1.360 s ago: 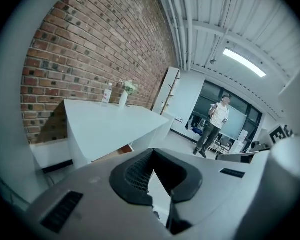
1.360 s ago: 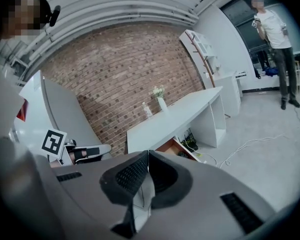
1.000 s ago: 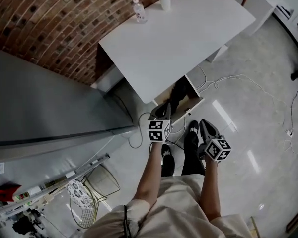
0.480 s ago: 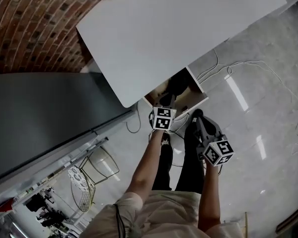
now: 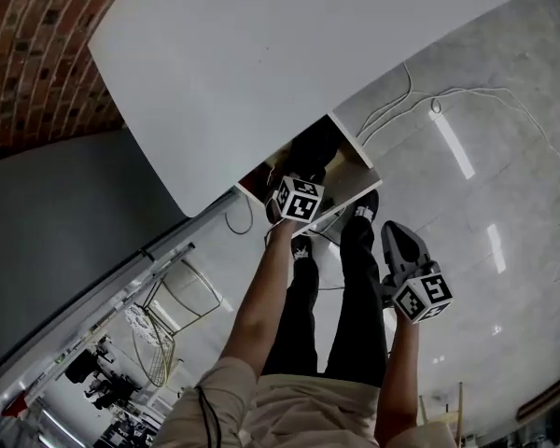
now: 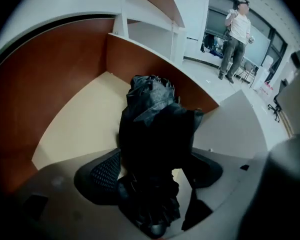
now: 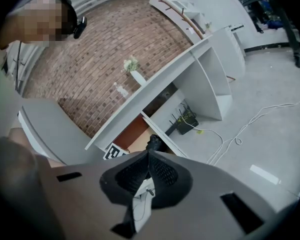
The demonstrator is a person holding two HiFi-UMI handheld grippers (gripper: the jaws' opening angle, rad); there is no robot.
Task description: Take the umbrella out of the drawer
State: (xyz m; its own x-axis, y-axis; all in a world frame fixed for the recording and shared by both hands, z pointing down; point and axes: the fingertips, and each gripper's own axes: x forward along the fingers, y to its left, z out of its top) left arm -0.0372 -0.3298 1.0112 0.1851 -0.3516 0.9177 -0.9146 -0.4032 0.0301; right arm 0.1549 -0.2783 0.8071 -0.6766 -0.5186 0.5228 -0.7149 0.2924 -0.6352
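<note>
A black folded umbrella (image 6: 155, 119) lies in the open wooden drawer (image 6: 75, 119) under the white desk. My left gripper (image 6: 157, 160) points steeply down into the drawer. Its jaws have just been opening and now stand wide on either side of the umbrella's near end, without clamping it. In the head view its marker cube (image 5: 299, 200) sits over the drawer (image 5: 357, 163), and the umbrella (image 5: 310, 152) shows as a dark shape beyond it. My right gripper (image 5: 393, 233) hangs beside the person's legs to the right of the drawer. Here the right gripper (image 7: 149, 157) is shut, with nothing in it.
The white desk top (image 5: 289, 54) overhangs the drawer, with a brick wall (image 5: 28, 45) behind. Cables (image 5: 420, 91) run over the glossy floor. A wire-frame chair (image 5: 173, 311) stands at the left. A router (image 7: 186, 122) sits under the desk, and a person (image 6: 236, 34) stands far off.
The view has dropped closer to the desk. My left gripper has moved from the drawer's front edge down into the drawer. The right gripper has sunk lower beside the legs.
</note>
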